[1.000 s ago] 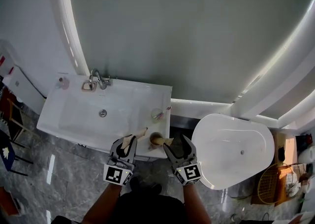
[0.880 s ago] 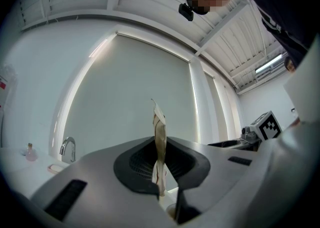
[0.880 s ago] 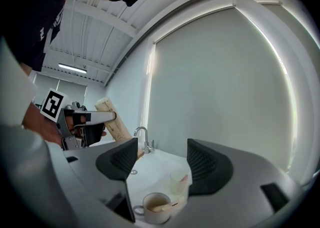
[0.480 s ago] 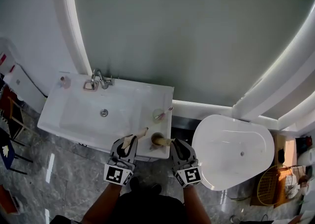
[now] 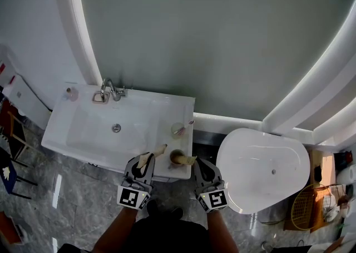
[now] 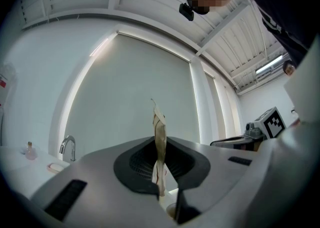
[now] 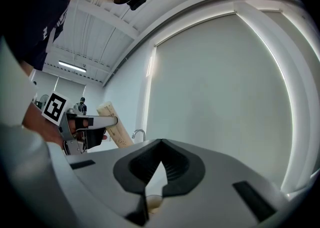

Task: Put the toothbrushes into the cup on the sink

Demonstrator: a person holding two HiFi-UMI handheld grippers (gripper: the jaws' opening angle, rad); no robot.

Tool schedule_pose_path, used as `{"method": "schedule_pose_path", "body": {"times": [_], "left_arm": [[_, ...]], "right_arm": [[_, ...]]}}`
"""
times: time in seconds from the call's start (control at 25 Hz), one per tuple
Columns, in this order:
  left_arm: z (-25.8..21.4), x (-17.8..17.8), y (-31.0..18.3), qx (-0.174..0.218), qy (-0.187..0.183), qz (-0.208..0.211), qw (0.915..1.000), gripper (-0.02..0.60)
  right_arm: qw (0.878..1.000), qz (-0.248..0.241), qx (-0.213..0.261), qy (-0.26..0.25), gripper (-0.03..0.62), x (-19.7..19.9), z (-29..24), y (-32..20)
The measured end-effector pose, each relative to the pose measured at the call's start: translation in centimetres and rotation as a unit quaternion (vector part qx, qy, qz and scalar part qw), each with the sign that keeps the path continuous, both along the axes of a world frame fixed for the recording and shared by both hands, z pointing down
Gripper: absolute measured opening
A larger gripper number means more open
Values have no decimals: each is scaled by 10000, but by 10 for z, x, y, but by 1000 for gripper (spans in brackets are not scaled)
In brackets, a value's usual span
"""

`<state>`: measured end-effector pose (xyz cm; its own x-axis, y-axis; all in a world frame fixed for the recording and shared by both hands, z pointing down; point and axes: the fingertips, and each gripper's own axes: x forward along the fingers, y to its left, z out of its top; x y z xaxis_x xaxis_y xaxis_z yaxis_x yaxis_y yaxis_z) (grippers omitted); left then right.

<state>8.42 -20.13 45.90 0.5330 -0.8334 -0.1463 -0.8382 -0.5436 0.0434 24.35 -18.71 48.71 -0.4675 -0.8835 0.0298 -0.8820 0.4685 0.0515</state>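
Observation:
A brown cup (image 5: 176,157) stands at the front right corner of the white sink (image 5: 89,129); its rim shows below my right jaws (image 7: 151,203). A tan piece (image 5: 188,160) reaches from the cup towards my right gripper (image 5: 198,164). That gripper (image 7: 161,144) is closing, its tips meet, and I see nothing between them. My left gripper (image 5: 146,160) is shut on a tan paper-wrapped toothbrush (image 5: 156,151), just left of the cup. The pack (image 6: 159,142) stands upright between the left jaws and shows again as the toothbrush (image 7: 114,132) in the right gripper view.
A clear cup (image 5: 177,129) with something pink in it stands behind the brown cup. The tap (image 5: 111,89) and a small bottle (image 5: 70,92) are at the sink's back left. A white oval tub (image 5: 261,171) sits right of the sink, with a basket (image 5: 303,207) beyond it.
My right gripper's jaws went from wide open to shut beside the brown cup. The left gripper kept its hold on the toothbrush and stayed put.

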Motion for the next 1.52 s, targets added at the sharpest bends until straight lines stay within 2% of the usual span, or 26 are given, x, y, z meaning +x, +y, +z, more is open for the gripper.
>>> {"method": "schedule_pose_path", "body": {"times": [0.88,1.52], "left_arm": [[13,33,-12,-83,-53,279,9996,47],[79,69,-34,-484,-474,568,9961,48]], "right_arm": [[9997,-216,77,-70,26,1,-7,6],[9999,-17,90,-119,26,23,-6,11]]}}
